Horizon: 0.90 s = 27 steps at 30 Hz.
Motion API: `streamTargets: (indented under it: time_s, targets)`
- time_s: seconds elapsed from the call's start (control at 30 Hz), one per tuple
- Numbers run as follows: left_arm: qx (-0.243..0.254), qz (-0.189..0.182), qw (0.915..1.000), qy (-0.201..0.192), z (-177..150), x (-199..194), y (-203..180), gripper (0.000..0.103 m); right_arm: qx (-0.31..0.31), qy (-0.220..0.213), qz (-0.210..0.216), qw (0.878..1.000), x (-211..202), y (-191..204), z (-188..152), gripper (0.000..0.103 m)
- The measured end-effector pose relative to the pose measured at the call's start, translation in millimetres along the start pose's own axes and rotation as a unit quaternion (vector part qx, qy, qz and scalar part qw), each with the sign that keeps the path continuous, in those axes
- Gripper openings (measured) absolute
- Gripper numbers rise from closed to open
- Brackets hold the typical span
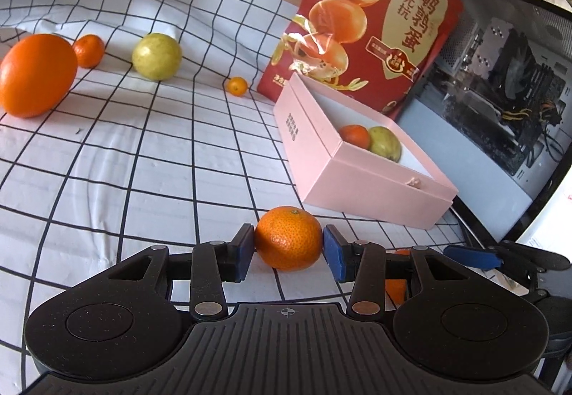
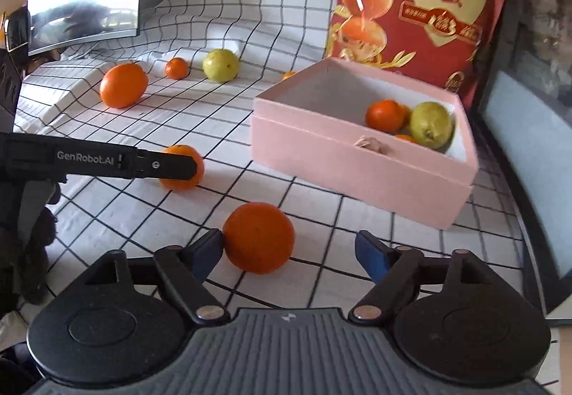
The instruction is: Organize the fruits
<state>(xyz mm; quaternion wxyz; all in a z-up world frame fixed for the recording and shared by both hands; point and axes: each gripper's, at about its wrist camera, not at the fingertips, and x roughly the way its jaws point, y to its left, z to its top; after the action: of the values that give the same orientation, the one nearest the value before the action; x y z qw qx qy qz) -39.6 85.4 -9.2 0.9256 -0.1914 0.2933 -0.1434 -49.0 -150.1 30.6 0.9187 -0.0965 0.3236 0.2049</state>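
Where the left gripper (image 1: 289, 246) closes: one mandarin (image 1: 288, 237) sits between its two blue pads, both pressing its sides, at about a mid opening; the fruit rests on the checked cloth (image 1: 143, 162).
Right gripper (image 2: 291, 250): fingers spread wide and gripping nothing; one orange (image 2: 258, 237) lies on the cloth between them, against the left-hand finger and clear of the other.
Grippers side by side: two, with the left one's finger seen across the mandarin in the right wrist view.
Pink box (image 1: 375, 187): one, open-topped, just beyond both grippers and to their right, standing on the cloth.
Fruit inside the box: one boxed mandarin (image 2: 384, 116), one green pear-like fruit (image 2: 430, 125) beside it, and two small orange fruits (image 2: 405, 138) partly hidden behind them, so four can be made out.
Fruit on the cloth farther back: one big orange (image 1: 37, 74), one small mandarin (image 1: 88, 50) just behind it, one yellow-green round fruit (image 1: 156, 56), and one tiny kumquat (image 1: 237, 86) near the bag.
Loose fruit on the cloth in all: six, five orange-coloured and one yellow-green.
Red bag (image 1: 375, 19): one, upright behind the box.
Computer case (image 1: 500, 73): one, at the far right.
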Motion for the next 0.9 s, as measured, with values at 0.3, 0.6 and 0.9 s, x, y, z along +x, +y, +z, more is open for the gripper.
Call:
streamTargets:
  time_s: [0.3, 0.6, 0.9]
  targets:
    - [-0.008, -0.004, 1.0, 0.001, 0, 1, 2, 0.048, 0.018, -0.003, -0.006, 1.0, -6, -8, -10, 0.088]
    - [-0.012, -0.007, 0.9999, 0.005, -1, 2, 3, 0.048, 0.044, 0.025, -0.002, 0.999, -14, -23, -23, 0.093]
    - [-0.015, -0.009, 0.9998, 0.005, 0, 3, 4, 0.048, 0.064, 0.044, -0.003, 0.997, -8, -29, -30, 0.095]
